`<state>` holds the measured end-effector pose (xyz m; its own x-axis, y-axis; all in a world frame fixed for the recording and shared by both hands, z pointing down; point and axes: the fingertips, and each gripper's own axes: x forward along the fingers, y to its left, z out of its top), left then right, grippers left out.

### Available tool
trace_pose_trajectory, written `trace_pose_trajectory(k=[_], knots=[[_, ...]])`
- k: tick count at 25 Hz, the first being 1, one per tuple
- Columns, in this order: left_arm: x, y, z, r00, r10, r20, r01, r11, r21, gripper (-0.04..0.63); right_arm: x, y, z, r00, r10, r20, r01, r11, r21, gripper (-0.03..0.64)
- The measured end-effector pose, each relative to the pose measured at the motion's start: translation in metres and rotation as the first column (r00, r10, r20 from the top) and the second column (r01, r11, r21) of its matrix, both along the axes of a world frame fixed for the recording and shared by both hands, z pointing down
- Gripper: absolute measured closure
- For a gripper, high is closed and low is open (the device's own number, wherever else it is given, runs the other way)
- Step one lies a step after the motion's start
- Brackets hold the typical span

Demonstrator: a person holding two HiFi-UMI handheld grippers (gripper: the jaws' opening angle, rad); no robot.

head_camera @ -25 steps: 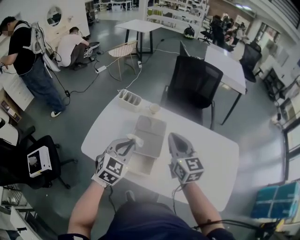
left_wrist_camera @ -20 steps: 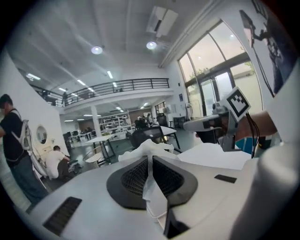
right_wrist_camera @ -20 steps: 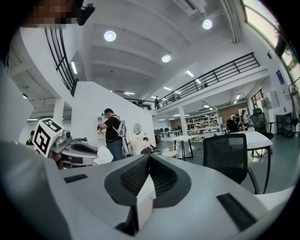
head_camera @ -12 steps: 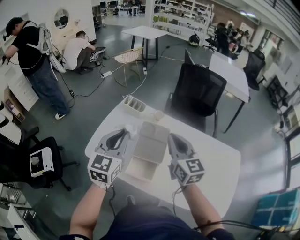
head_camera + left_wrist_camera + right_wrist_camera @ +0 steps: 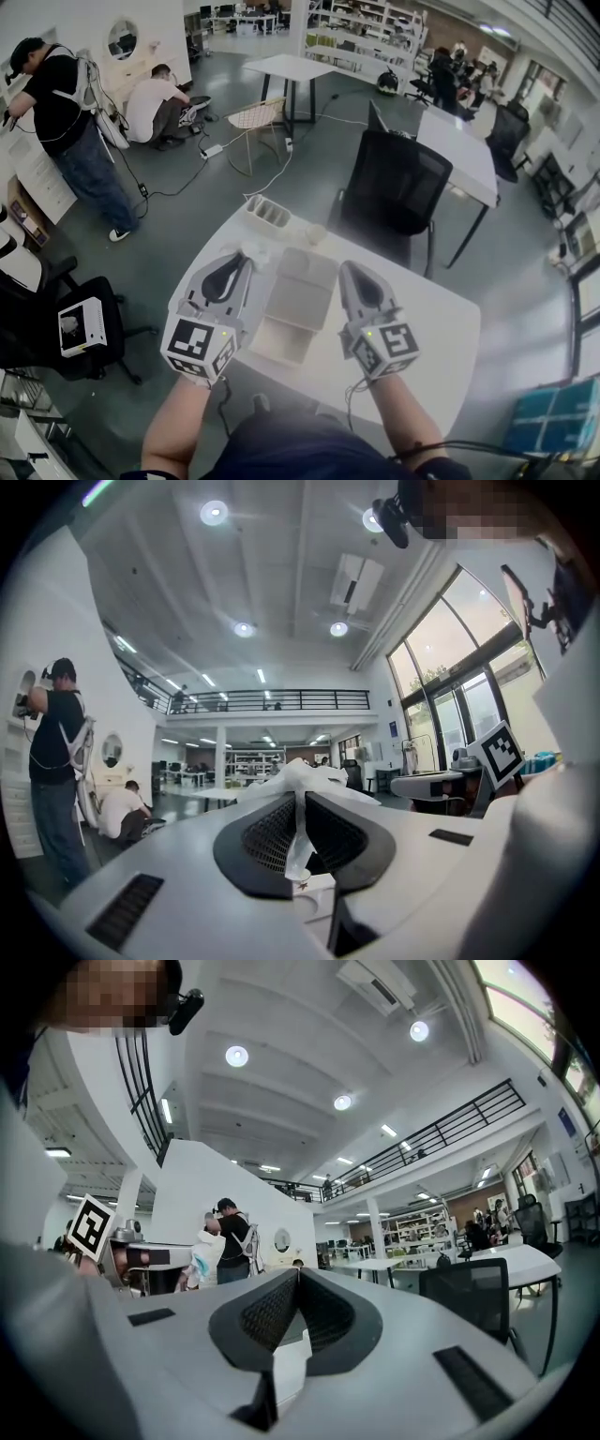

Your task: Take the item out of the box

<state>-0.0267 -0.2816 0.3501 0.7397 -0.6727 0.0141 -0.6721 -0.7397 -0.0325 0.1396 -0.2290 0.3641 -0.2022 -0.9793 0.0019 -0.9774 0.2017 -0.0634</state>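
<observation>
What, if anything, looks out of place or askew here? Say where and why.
Nothing is spilled or damaged. The one oddity: crumpled white plastic wrapping hangs pinched in the left gripper, left of the open box.

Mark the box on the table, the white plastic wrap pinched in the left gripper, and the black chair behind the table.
box [image 5: 302,281], head view, on its opened lid.
white plastic wrap [image 5: 302,780], left gripper view, on its crumpled top.
black chair [image 5: 394,187], head view, on the backrest.
</observation>
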Motion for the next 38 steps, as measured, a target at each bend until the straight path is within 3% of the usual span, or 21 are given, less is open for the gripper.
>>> trace_pose_trajectory(k=[13,38], knots=[[-0.001,-0.004,0.009,1.0,-0.019,0.004,0.019,1.0,-0.006,0.54,0.002,0.004,-0.008,1.0,-0.017,-0.016,0.018,0.998,0.057,0.598],[0.001,0.003,0.007,1.0,0.012,-0.007,-0.012,1.0,-0.001,0.538,0.005,0.005,0.002,1.0,-0.002,-0.013,0.002,0.999,0.036,0.6]])
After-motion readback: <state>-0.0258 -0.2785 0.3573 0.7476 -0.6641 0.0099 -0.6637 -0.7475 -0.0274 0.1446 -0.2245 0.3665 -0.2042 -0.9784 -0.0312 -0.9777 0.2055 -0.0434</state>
